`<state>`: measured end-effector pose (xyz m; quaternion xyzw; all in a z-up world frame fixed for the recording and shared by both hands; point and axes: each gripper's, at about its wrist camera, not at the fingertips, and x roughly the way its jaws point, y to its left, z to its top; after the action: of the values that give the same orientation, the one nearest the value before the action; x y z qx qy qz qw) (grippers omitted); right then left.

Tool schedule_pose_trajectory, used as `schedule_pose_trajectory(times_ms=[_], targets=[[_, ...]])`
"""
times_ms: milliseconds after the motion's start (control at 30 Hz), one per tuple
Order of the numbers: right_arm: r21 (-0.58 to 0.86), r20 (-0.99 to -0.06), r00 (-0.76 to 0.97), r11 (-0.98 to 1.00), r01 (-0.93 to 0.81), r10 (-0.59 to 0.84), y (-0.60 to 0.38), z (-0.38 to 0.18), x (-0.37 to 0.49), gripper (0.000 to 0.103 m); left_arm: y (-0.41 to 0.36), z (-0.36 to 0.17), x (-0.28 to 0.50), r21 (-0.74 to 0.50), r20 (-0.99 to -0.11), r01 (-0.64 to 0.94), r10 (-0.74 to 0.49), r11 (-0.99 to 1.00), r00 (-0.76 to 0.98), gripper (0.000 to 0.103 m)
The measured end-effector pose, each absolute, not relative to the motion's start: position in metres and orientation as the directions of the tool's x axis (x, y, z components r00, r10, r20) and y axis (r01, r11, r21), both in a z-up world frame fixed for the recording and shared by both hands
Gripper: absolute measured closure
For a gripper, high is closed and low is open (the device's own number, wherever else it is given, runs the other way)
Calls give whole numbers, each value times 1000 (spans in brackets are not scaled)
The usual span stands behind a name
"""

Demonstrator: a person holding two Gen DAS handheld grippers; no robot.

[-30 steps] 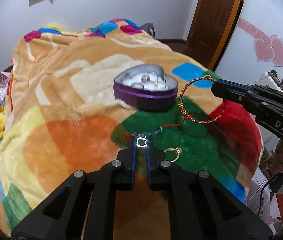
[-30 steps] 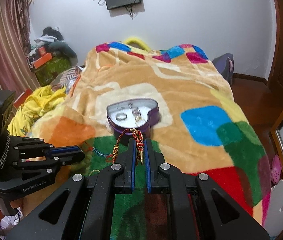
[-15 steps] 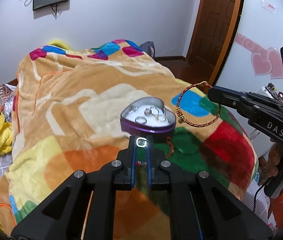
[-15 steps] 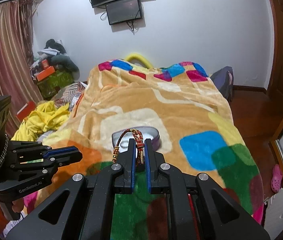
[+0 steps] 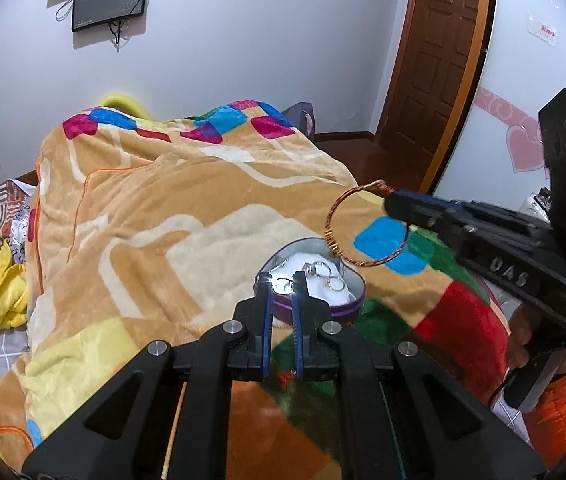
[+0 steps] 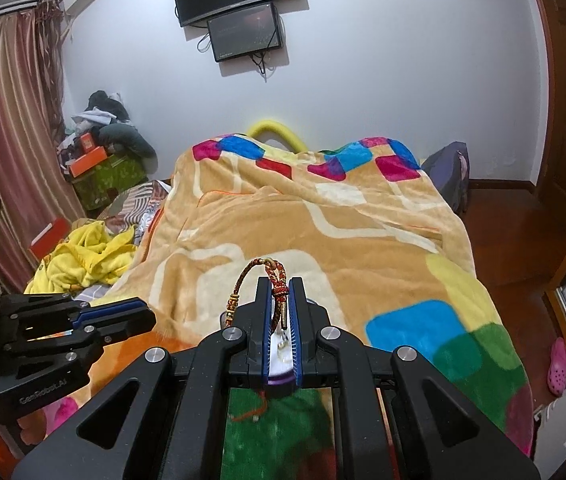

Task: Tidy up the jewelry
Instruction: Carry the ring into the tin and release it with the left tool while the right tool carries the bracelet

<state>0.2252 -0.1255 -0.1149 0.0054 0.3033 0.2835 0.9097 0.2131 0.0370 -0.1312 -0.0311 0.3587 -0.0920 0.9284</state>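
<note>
A purple heart-shaped box with a white lining and several rings sits on the colourful blanket. My left gripper is above its near rim, jaws nearly shut, with a small ring showing between the tips. My right gripper is shut on a red-and-gold woven bracelet; in the left wrist view the bracelet hangs from it just above the box's right side. The box shows below the right gripper's jaws.
A red cord lies on the blanket's green patch near the box. Yellow clothes are heaped to the left of the bed. A brown door and a wooden floor lie to the right.
Both grippers rose and moved forward toward the box. The left gripper's tips now sit over the box rim, and the bracelet hangs closer above the box.
</note>
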Motion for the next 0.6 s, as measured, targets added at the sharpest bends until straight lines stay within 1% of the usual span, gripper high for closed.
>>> schedule_pose_trajectory(times_ms=[233,433,600], targets=[[180,-589,622,834,-522,516,-114,-131,238,96,35,-140,233,-135,-673,152,-204,979,711,95],[211,-612,589,827,-521,528,-115,-143,245,96,34,-158,252,-164,-712,150,-222,975,666,95],[193,-632,585,834,-517,509,-113,-150,251,96,33,-168,262,-164,-733,151,-223,975,642,95]])
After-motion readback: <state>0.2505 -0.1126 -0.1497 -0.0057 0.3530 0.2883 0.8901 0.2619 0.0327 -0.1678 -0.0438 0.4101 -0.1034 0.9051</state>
